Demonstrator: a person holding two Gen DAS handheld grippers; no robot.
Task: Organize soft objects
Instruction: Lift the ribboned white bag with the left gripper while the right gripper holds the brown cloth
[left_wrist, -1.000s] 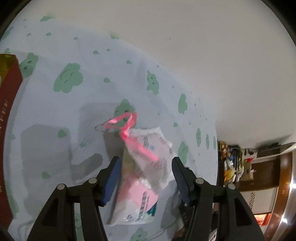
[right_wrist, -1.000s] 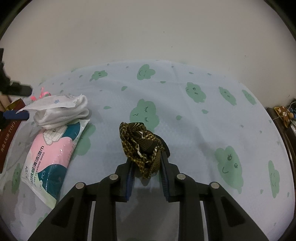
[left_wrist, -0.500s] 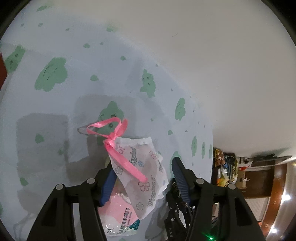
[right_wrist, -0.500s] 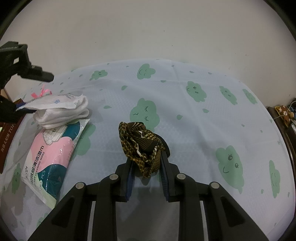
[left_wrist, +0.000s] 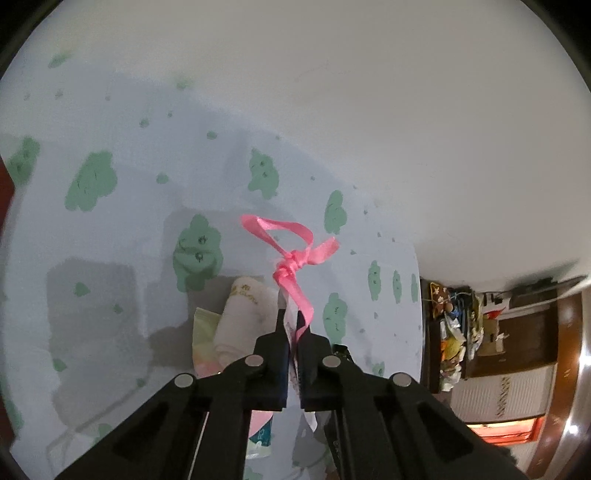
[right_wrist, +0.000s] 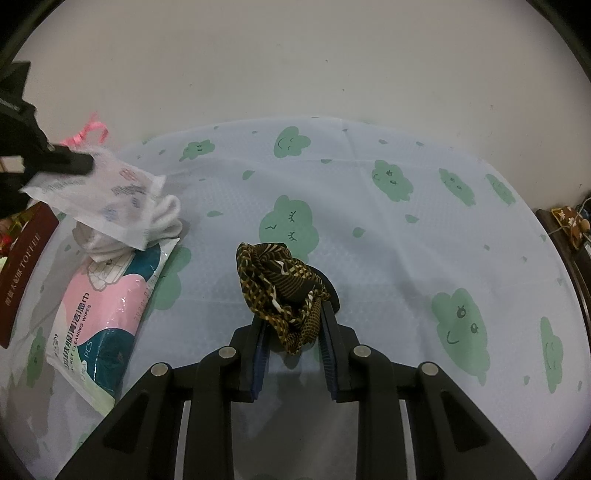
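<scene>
My left gripper (left_wrist: 293, 318) is shut on a thin white printed pouch (right_wrist: 99, 199) tied with a pink ribbon (left_wrist: 291, 254), holding it just above a rolled white towel (left_wrist: 243, 314). The towel (right_wrist: 159, 218) rests on a pink and teal pack of wet wipes (right_wrist: 107, 306). In the right wrist view the left gripper (right_wrist: 79, 164) shows at the far left, clamped on the pouch's edge. My right gripper (right_wrist: 293, 325) is shut on a crumpled black and gold patterned cloth (right_wrist: 280, 288) resting on the pale blue sheet (right_wrist: 388, 251) with green clouds.
A dark red box (right_wrist: 22, 273) with gold lettering lies at the left edge beside the wipes. A plain wall rises behind the sheet. Cluttered dark wooden furniture (left_wrist: 491, 339) stands past the sheet's right edge.
The left gripper's jaws went from wide open around the pouch to shut on it, and the pouch with its ribbon rose off the towel. The right gripper and its cloth stayed still.
</scene>
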